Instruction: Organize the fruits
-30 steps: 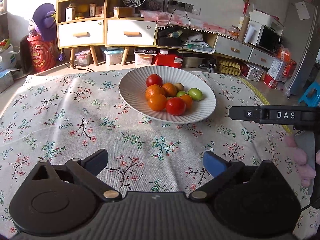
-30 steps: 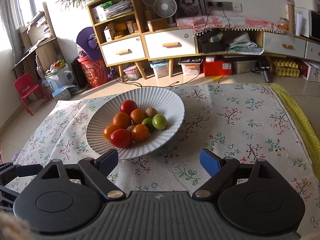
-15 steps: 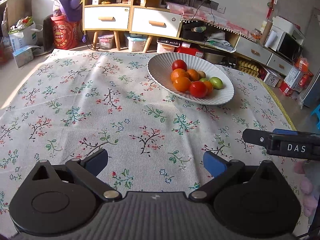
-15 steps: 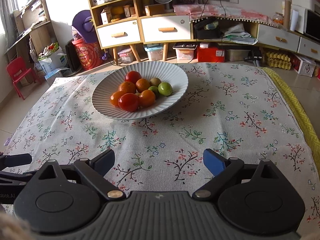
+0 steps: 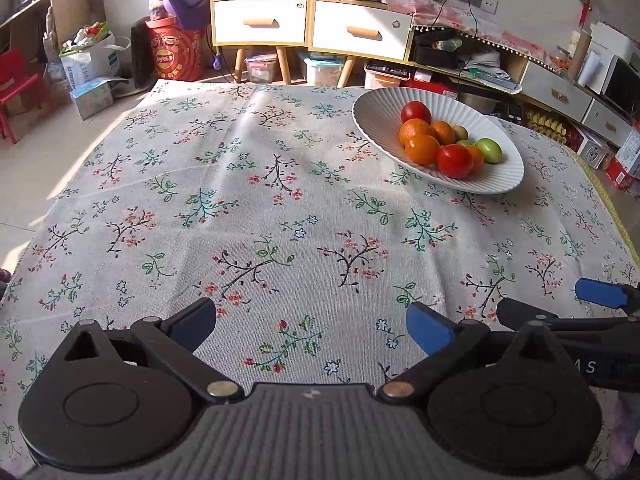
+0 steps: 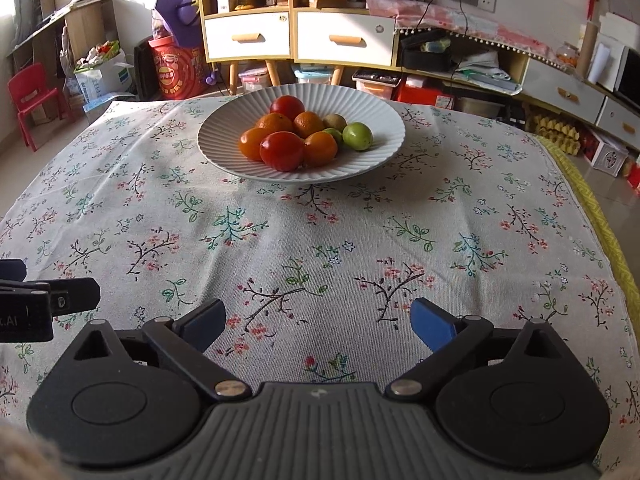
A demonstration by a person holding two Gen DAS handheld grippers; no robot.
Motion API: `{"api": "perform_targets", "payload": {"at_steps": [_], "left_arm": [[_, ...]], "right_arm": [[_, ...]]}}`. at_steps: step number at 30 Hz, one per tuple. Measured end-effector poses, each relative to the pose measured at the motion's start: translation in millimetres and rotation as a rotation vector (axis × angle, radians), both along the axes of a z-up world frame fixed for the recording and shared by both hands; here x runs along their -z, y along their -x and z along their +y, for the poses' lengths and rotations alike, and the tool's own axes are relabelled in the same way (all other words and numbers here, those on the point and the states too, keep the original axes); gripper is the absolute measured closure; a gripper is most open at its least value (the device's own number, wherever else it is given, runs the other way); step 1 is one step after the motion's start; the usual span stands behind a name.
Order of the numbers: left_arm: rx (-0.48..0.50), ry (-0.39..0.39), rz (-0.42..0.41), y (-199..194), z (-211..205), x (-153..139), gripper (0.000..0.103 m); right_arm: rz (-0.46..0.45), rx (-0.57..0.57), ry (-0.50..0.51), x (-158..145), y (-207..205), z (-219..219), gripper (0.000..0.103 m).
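A white ribbed plate (image 5: 376,114) (image 6: 376,112) sits at the far side of the table and holds several fruits: red tomatoes (image 6: 282,151), oranges (image 6: 272,123), green limes (image 6: 357,136) and a kiwi (image 6: 335,121). My left gripper (image 5: 311,326) is open and empty, low over the near tablecloth, far from the plate. My right gripper (image 6: 318,322) is open and empty over the near tablecloth, with the plate straight ahead. Each gripper shows at the edge of the other's view.
A floral tablecloth (image 5: 280,208) covers the table. Its yellow edge (image 6: 592,208) runs along the right. Behind the table stand wooden drawer cabinets (image 6: 292,36), a red barrel (image 6: 176,72), a red child's chair (image 6: 30,100) and floor clutter.
Both grippers have pulled back from the plate toward the near side of the table. The left view has swung left, so the plate now lies at its upper right. Both jaws stay open.
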State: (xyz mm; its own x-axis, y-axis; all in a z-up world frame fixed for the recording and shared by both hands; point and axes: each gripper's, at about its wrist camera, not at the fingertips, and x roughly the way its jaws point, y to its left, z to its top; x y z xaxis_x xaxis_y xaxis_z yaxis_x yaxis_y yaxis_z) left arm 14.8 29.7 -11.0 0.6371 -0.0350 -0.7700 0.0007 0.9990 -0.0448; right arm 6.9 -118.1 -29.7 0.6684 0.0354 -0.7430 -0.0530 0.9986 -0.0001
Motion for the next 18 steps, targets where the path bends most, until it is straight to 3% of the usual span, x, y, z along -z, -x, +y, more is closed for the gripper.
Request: {"api": "perform_targets", "payload": {"at_steps": [18], "left_arm": [[0.015,-0.031,-0.023,9.3,-9.8,-5.0,0.006]], "right_arm": [[-0.010,-0.004,0.009,-3.0,6.5,6.1,0.002]]}}
